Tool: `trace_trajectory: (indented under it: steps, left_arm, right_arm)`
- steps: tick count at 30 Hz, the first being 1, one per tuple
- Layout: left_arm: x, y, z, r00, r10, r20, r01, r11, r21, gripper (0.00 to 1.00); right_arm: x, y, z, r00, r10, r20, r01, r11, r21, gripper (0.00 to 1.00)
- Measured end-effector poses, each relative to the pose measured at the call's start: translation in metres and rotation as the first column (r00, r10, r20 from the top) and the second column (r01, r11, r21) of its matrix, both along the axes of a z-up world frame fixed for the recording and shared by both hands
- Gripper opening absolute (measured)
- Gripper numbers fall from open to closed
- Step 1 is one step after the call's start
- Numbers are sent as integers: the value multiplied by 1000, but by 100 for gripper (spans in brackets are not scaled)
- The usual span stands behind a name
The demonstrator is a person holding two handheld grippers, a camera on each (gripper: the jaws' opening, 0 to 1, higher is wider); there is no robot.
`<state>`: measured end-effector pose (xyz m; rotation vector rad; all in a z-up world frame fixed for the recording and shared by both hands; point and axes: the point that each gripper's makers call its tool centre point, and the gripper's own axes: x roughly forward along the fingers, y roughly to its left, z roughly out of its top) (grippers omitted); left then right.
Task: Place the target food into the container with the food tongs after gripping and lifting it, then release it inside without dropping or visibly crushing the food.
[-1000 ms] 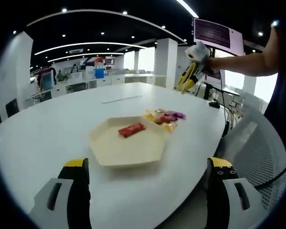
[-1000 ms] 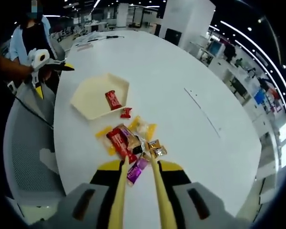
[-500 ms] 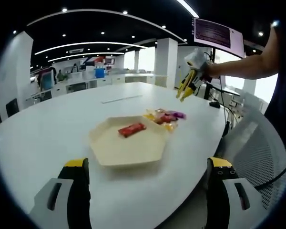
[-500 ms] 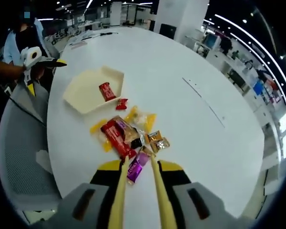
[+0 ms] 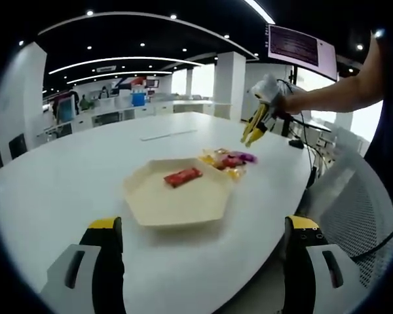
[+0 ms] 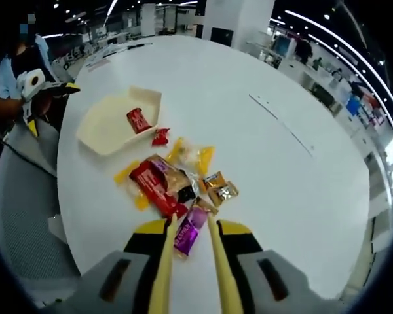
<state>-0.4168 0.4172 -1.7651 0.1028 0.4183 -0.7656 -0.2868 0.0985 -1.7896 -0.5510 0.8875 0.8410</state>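
A pile of wrapped snacks [image 6: 177, 183] lies on the white table [image 6: 275, 163]. My right gripper [image 6: 190, 230] is shut on yellow food tongs [image 6: 164, 268]. The tong tips stand a little apart, either side of a purple packet [image 6: 190, 234] at the pile's near edge. Whether they touch it I cannot tell. Beyond the pile sits a cream hexagonal tray [image 6: 105, 124] holding a red bar [image 6: 139, 120]. A small red candy [image 6: 160, 137] lies just outside its rim. In the left gripper view my left gripper [image 5: 203, 229] hangs open in front of the tray [image 5: 150, 203], and the right gripper [image 5: 257, 124] hovers over the snacks [image 5: 226, 160].
A grey mesh chair [image 5: 354, 196] stands at the table's edge beside the person's arm [image 5: 334, 95]. The same chair [image 6: 23, 196] is at the left of the right gripper view, under the left gripper [image 6: 42, 88]. Bare tabletop stretches beyond the tray and pile.
The right gripper with the tongs has come down and closer to the snack pile, its tips now at the purple packet. The left gripper has stayed put.
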Motion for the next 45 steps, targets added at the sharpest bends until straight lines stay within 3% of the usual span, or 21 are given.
trace_trajectory:
  steps: [23,28,30,38,45]
  left_arm:
    - [0,2,-2,1000,9,-13,-9,1000,3,100]
    - [0,2,-3,1000,11,-16,-10,1000,5,100]
    - [0,3,-3,1000,12,-17,-12,1000,6,100]
    - [1,3,-3,1000,12,-16,-12,1000,10,100]
    - [0,2,-4,1000,9,-17,-9,1000,13,100]
  right_arm:
    - [3,-2,-35,996,-79,-48,79,997,-13,28]
    - [-1,-1,-45,997,-51,-56,47,997,-61,28]
    - [-1,-1,-47,994,-83,-74,79,996,-47,27]
    - [0,0,-45,997,-45,-66,39,996,-80,26]
    - [0,-3,-46,996,-66,-63,63,997,-49,25]
